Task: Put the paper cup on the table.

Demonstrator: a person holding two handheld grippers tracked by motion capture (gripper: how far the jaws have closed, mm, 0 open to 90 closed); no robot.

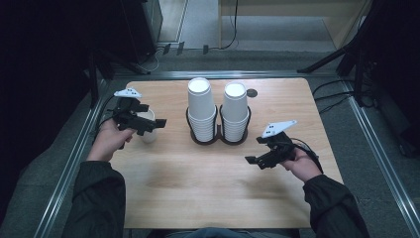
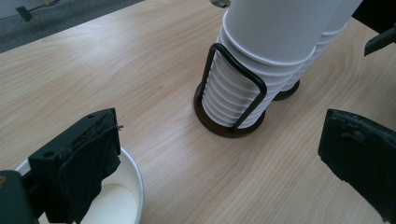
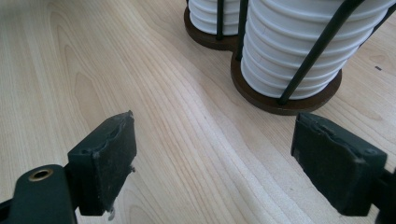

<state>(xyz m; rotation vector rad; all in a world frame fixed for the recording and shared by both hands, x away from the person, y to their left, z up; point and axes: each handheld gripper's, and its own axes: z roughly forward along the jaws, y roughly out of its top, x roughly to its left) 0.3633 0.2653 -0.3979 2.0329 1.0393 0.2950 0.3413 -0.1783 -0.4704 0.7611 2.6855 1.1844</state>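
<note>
Because a single paper cup (image 1: 148, 125) stands upright near the desk's (image 1: 208, 193) left edge, apart from the two stacks in the wire holder (image 1: 218, 130) toward the far edge, we hold the left gripper (image 1: 151, 125) spread over its rim, while our right gripper (image 1: 253, 159), spread and empty, hangs toward the right edge.

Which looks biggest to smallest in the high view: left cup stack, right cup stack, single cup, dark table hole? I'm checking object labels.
1. left cup stack and right cup stack: look alike, unranked.
2. single cup, partly hidden by the left gripper.
3. dark table hole.
</note>
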